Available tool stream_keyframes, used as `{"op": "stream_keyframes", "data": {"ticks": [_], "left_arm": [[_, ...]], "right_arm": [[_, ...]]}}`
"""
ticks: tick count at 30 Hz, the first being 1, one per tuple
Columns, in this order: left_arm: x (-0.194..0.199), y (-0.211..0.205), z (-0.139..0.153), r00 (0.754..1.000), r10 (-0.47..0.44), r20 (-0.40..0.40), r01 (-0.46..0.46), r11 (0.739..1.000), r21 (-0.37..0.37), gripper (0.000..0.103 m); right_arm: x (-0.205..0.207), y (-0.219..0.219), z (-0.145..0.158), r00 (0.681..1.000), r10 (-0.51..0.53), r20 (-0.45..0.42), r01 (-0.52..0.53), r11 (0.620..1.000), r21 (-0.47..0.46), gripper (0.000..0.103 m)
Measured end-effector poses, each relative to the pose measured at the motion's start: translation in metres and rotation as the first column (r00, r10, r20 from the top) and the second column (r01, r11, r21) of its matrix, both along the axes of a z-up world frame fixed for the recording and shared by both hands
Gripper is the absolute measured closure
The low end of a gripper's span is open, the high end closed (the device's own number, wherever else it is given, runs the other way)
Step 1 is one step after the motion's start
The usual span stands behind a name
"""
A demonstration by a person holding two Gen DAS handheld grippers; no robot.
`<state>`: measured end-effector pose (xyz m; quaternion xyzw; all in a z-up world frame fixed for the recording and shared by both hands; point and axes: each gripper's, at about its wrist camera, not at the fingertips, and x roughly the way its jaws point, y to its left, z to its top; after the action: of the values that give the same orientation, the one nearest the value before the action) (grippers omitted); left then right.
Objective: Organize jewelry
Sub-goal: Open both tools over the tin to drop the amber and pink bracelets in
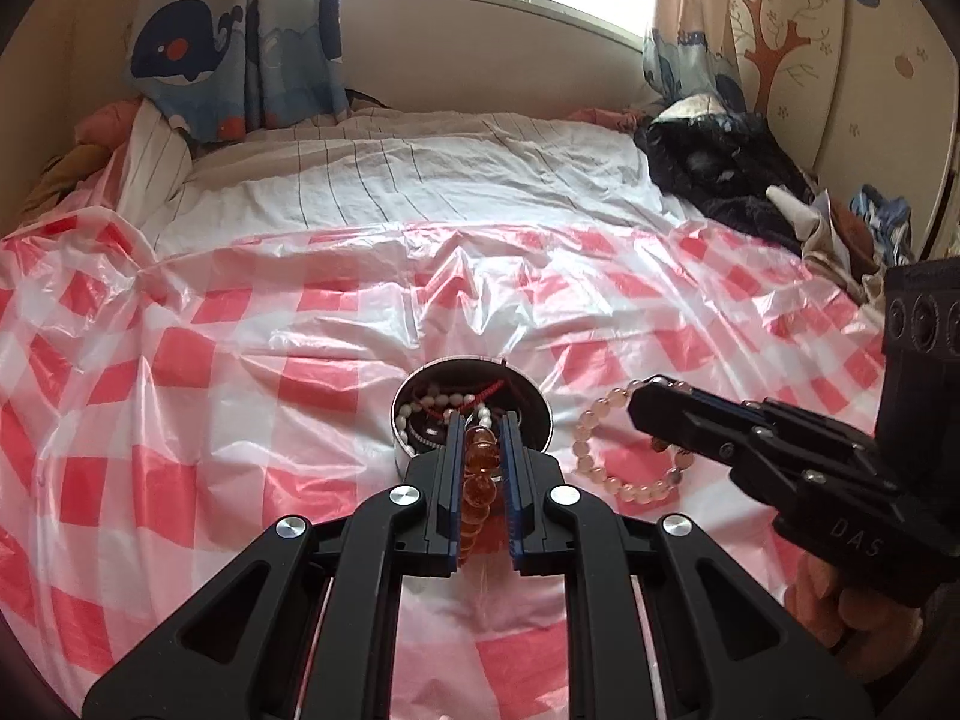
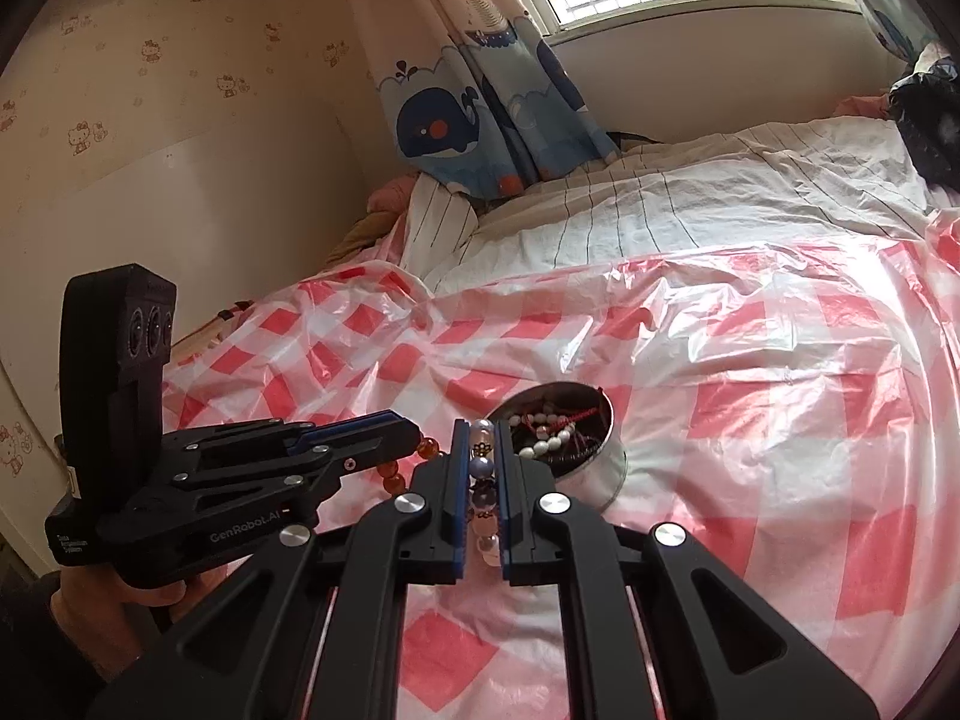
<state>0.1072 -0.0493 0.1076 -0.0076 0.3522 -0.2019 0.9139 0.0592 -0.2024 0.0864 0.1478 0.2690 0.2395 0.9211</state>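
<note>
A round metal tin [image 1: 543, 414] [image 2: 606, 480] sits on the checked plastic sheet and holds a pearl strand and red cord jewelry. My left gripper [image 1: 482, 429] is shut on an amber bead bracelet [image 1: 478, 480], its tips at the tin's near rim. The amber beads also show in the right wrist view [image 2: 399, 480]. My right gripper [image 2: 483, 429] is shut on a pale pink bead bracelet [image 2: 483, 501], just left of the tin. In the left wrist view that bracelet [image 1: 600, 456] lies as a ring on the sheet, right of the tin, under the right gripper [image 1: 645, 402].
The red-and-white checked plastic sheet [image 1: 240, 360] covers the near part of a bed with a striped white sheet [image 1: 420, 180]. Dark clothes [image 1: 720, 168] are piled at the far right. Whale curtains [image 1: 240, 60] hang by the window.
</note>
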Motion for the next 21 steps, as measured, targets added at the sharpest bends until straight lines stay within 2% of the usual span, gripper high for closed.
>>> {"op": "stream_keyframes", "data": {"ticks": [3,4,5,6,8,9,14,16,20,21], "left_arm": [[0.021,0.006,0.004,1.0,-0.01,0.015,0.012,0.99,-0.141,0.093],[0.029,0.007,0.0,1.0,-0.007,0.006,0.008,0.985,-0.172,0.092],[0.041,0.007,-0.007,1.0,0.015,-0.024,-0.019,0.985,-0.17,0.092],[0.052,0.006,-0.017,0.997,0.039,-0.062,-0.047,0.99,-0.134,0.092],[0.063,0.004,-0.036,0.99,0.075,-0.12,-0.079,0.996,-0.035,0.092],[0.062,0.005,-0.04,0.988,0.084,-0.127,-0.087,0.996,-0.016,0.092],[0.038,0.019,-0.045,0.983,0.116,-0.141,-0.115,0.993,0.018,0.091],[0.024,0.022,-0.047,0.984,0.121,-0.133,-0.116,0.992,0.048,0.085],[-0.016,0.018,-0.058,0.984,0.123,-0.127,-0.107,0.986,0.13,0.077],[-0.025,0.016,-0.061,0.984,0.127,-0.124,-0.108,0.983,0.149,0.07]], "right_arm": [[0.022,0.007,0.004,1.0,0.006,0.007,-0.006,1.0,0.009,0.095],[0.029,0.01,0.003,1.0,0.0,0.005,0.0,1.0,-0.002,0.095],[0.037,0.013,0.001,1.0,-0.021,-0.005,0.021,0.999,-0.035,0.095],[0.048,0.019,-0.005,0.999,-0.042,-0.033,0.039,0.995,-0.092,0.094],[0.063,0.025,-0.021,0.991,-0.073,-0.111,0.052,0.982,-0.181,0.081],[0.062,0.024,-0.025,0.99,-0.084,-0.118,0.061,0.981,-0.185,0.076],[0.027,0.005,-0.032,0.986,-0.106,-0.13,0.081,0.979,-0.186,0.074],[0.007,-0.001,-0.037,0.983,-0.12,-0.137,0.092,0.977,-0.192,0.068],[-0.033,-0.003,-0.054,0.972,-0.149,-0.181,0.105,0.967,-0.232,0.065],[-0.04,0.0,-0.058,0.969,-0.157,-0.192,0.108,0.964,-0.245,0.061]]}}
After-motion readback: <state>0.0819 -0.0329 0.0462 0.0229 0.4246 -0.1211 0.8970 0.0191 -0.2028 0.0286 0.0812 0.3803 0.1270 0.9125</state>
